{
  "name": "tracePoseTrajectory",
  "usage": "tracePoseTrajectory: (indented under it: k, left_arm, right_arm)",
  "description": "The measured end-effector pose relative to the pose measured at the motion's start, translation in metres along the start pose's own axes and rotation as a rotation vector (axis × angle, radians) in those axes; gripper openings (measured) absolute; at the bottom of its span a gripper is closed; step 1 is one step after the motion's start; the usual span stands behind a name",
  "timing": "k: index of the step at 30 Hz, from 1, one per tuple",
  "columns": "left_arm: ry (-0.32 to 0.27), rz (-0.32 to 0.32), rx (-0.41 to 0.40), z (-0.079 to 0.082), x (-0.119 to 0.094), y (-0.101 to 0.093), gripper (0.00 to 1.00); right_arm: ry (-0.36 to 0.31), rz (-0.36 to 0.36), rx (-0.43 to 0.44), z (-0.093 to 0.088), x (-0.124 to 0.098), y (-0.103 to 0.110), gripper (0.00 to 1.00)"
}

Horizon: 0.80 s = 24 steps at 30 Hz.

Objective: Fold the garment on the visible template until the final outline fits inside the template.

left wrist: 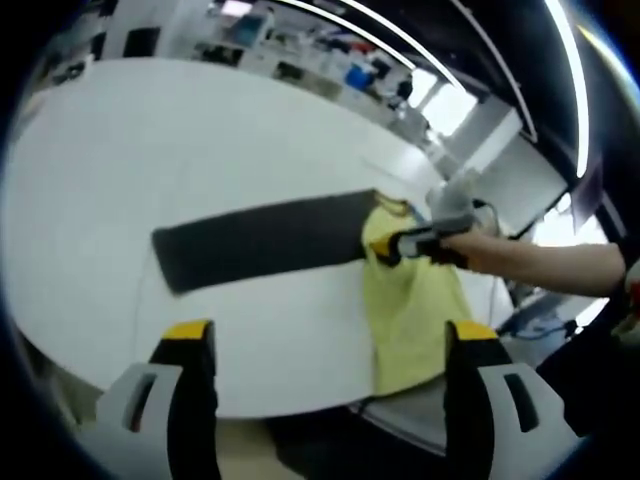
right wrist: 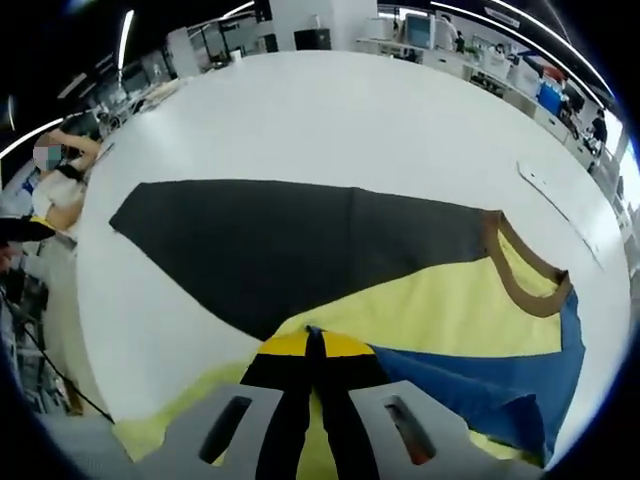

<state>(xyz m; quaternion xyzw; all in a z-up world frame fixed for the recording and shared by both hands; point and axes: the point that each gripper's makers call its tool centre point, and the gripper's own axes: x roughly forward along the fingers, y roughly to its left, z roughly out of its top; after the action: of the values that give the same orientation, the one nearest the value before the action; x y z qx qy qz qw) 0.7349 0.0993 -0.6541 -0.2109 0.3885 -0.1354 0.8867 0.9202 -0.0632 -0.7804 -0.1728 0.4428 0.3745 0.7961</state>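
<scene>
Right now the yellow garment (left wrist: 412,305) is lying on the white table (left wrist: 200,150), one end draped over the near edge and the other overlapping the end of the dark template (left wrist: 262,243). In the left gripper view the left gripper (left wrist: 330,345) is hovering with its jaws spread wide and nothing between them — the garment is lying ahead and towards the right-hand jaw, apart from both. The right gripper (left wrist: 400,245) is reaching in from the right, biting the garment's upper edge just beside the template.

In the right gripper view the right gripper (right wrist: 314,343) is sitting with jaws pressed together on a fold of the yellow garment (right wrist: 450,310), whose blue panel (right wrist: 500,385) and brown collar (right wrist: 520,265) are spreading off to the right — the dark template (right wrist: 290,245) is stretching out just beyond.
</scene>
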Motion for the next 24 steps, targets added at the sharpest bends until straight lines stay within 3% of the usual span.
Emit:
tracePoseTrajectory:
  k: [24]
  left_arm:
    - [-0.004,-0.005,0.013,0.001,-0.002,-0.007,0.90]
  right_arm:
    - [-0.054,0.033,-0.013,0.014,-0.014,0.001,0.11]
